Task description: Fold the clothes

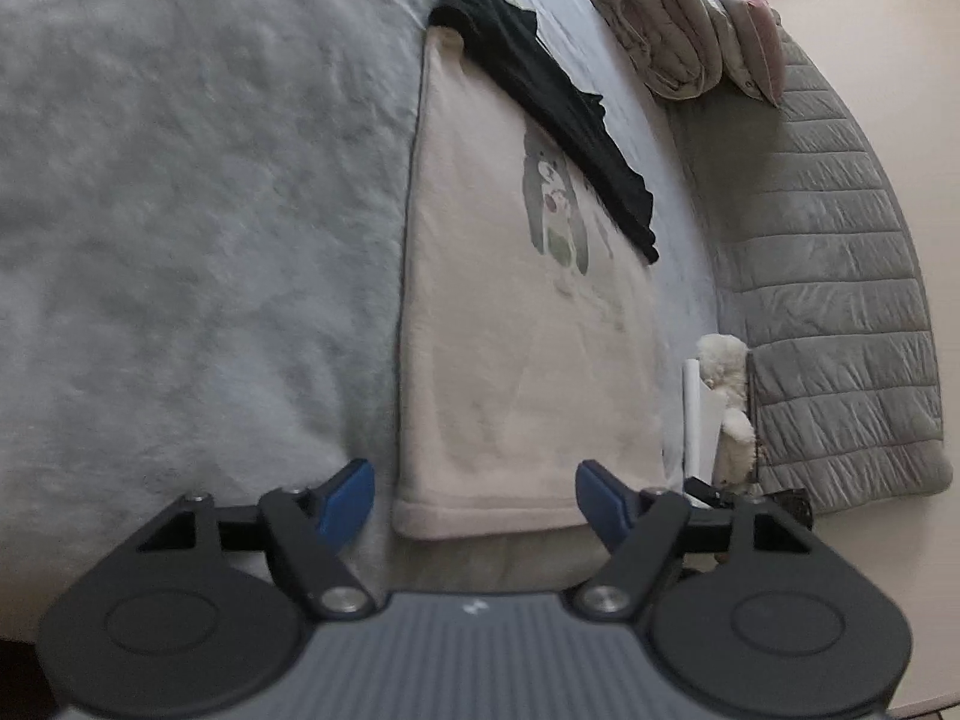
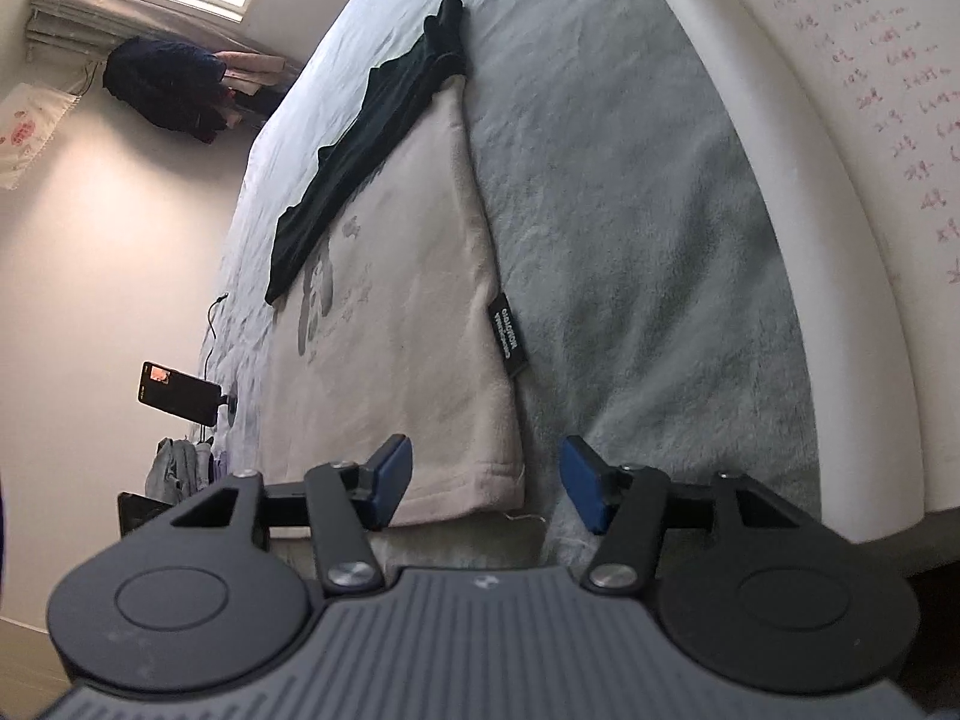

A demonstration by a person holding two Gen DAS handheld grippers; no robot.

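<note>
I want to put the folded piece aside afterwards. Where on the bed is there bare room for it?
The widest free patch is the grey bedspread beside the long edge of the cream towel, the side away from the black garment. In the right wrist view this same stretch runs up to the white bed frame. It is crowded near the folded quilts and the plush toy.

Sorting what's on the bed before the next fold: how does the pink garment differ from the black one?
The pink garment is pale, broad and spread flat, with a cartoon print; the black garment is dark, plain and bunched into a narrow strip. The black one lies diagonally over the pink one's far end, while the pink one's near hem faces both grippers. Both rest on the grey blanket.
</note>
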